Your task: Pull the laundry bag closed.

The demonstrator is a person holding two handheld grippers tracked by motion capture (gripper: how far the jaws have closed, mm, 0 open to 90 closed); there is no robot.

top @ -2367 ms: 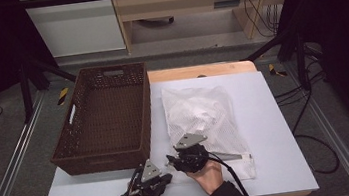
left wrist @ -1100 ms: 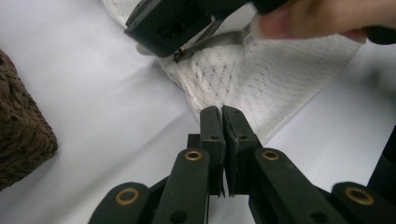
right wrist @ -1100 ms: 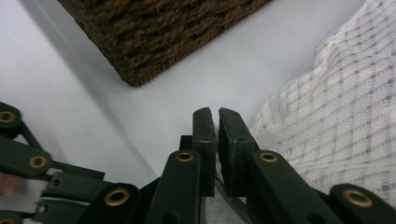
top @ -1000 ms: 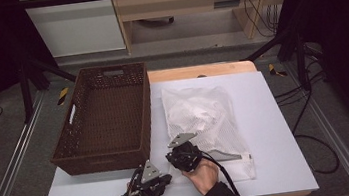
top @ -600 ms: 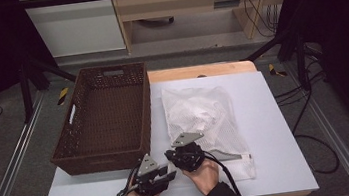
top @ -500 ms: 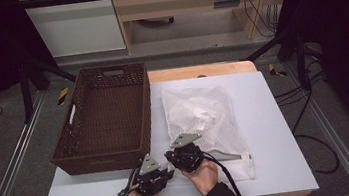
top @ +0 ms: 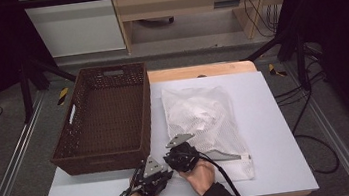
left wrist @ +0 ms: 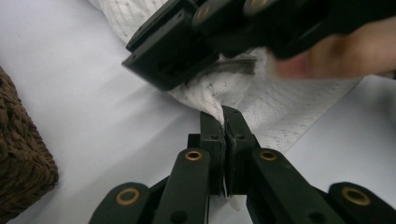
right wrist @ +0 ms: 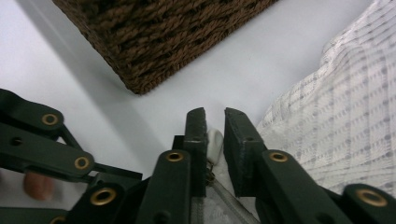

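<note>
A white mesh laundry bag (top: 200, 115) lies on the white table (top: 277, 130), right of a brown wicker basket (top: 102, 160). Both grippers meet at the bag's near left corner. My left gripper (top: 164, 172) is shut on a pinch of the bag's mesh (left wrist: 280, 102), the fabric squeezed between its pads (left wrist: 224, 114). My right gripper (top: 173, 154) points toward the basket's corner (right wrist: 163, 37). Its jaws have just been opening. A small white zipper pull (right wrist: 215, 142) sits between them, against one pad with a gap to the other. The mesh (right wrist: 336, 116) lies to its right.
The basket is empty and stands at the table's left, its corner (left wrist: 18, 154) close to both grippers. A wooden board (top: 199, 70) sits behind the table. Metal rails run along both sides, and cables lie on the floor at the right.
Both hands have stayed at the bag's near left corner with only slight shifts. The bag and the basket lie as before.
</note>
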